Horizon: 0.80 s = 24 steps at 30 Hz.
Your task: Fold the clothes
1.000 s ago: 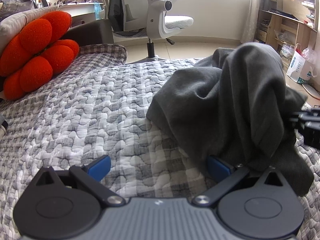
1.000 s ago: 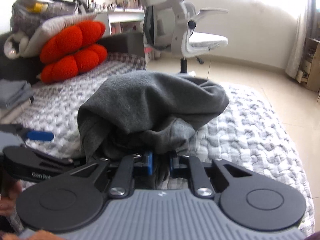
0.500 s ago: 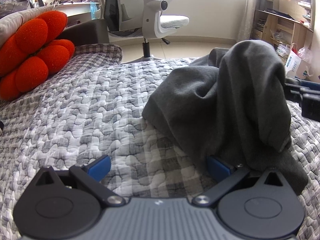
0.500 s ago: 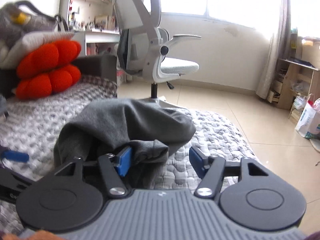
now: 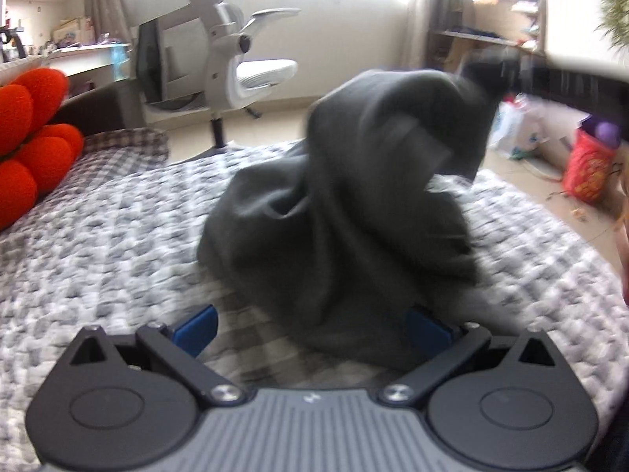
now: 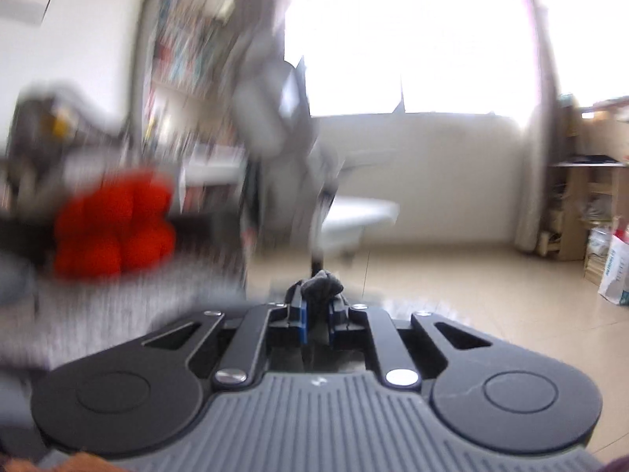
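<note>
A dark grey garment (image 5: 354,204) sits heaped on the grey checked quilt (image 5: 98,244). Its peak is pulled up toward the upper right, where a blurred dark shape meets it; that shape looks like my right gripper (image 5: 491,72). In the right wrist view my right gripper (image 6: 317,314) points level, and its jaws are closing with a tuft of the grey garment (image 6: 320,285) pinched between the blue pads. My left gripper (image 5: 310,330) is low over the quilt and wide open. The garment's near hem lies between its pads, close to the right pad (image 5: 426,332) and not gripped.
An orange flower-shaped cushion (image 5: 27,137) lies at the quilt's left end. Beyond the bed stand a white office chair (image 5: 243,70) and a desk. Bags and wooden shelves (image 5: 491,39) sit on the tiled floor at right. A red bag (image 5: 589,169) is near the bed's right edge.
My right gripper opened off the garment, then closed on a small fold of it and rose, tilting up to level. The garment's peak was drawn higher and rightward. My left gripper shifted slightly and stays open.
</note>
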{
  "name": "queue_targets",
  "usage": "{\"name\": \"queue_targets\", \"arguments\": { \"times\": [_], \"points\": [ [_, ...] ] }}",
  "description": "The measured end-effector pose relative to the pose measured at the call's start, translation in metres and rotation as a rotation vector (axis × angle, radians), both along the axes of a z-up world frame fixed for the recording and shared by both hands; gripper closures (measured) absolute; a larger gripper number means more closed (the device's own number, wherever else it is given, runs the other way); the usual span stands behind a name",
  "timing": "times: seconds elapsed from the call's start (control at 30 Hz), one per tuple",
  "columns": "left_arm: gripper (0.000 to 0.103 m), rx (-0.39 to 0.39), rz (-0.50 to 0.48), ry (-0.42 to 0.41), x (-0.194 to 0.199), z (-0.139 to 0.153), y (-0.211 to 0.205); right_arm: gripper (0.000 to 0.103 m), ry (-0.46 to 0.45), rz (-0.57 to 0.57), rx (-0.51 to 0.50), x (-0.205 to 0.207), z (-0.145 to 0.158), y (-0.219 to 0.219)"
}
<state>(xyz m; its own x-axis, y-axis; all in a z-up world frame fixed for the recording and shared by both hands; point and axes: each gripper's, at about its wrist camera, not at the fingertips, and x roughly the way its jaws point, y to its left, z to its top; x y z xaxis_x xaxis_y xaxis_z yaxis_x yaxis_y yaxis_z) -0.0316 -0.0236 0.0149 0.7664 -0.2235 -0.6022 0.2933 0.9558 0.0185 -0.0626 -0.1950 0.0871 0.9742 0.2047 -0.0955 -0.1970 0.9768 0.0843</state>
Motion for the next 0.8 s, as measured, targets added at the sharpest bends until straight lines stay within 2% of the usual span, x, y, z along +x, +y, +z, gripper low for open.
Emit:
{"name": "queue_targets", "arguments": {
  "times": [0.07, 0.17, 0.3, 0.6, 0.7, 0.8],
  "points": [
    [0.0, -0.001, -0.042, -0.034, -0.008, 0.001, -0.007, 0.092, -0.038, -0.065, 0.072, -0.005, 0.007, -0.017],
    [0.0, 0.056, -0.086, -0.075, -0.016, -0.003, -0.024, 0.092, 0.002, -0.121, 0.104, -0.002, 0.007, -0.034],
    [0.0, 0.133, -0.099, -0.084, -0.019, -0.013, -0.043, 0.092, 0.012, -0.131, 0.152, -0.005, 0.008, -0.04],
    [0.001, 0.121, -0.151, -0.124, -0.042, -0.006, -0.054, 0.092, 0.008, -0.175, 0.207, -0.013, 0.011, -0.05],
    [0.001, 0.081, -0.235, -0.135, -0.055, 0.003, -0.055, 0.092, 0.018, -0.179, 0.208, -0.011, 0.009, -0.051],
    [0.001, 0.133, -0.25, -0.157, -0.061, -0.001, -0.064, 0.092, 0.015, -0.171, 0.198, -0.011, 0.01, -0.049]
  ]
}}
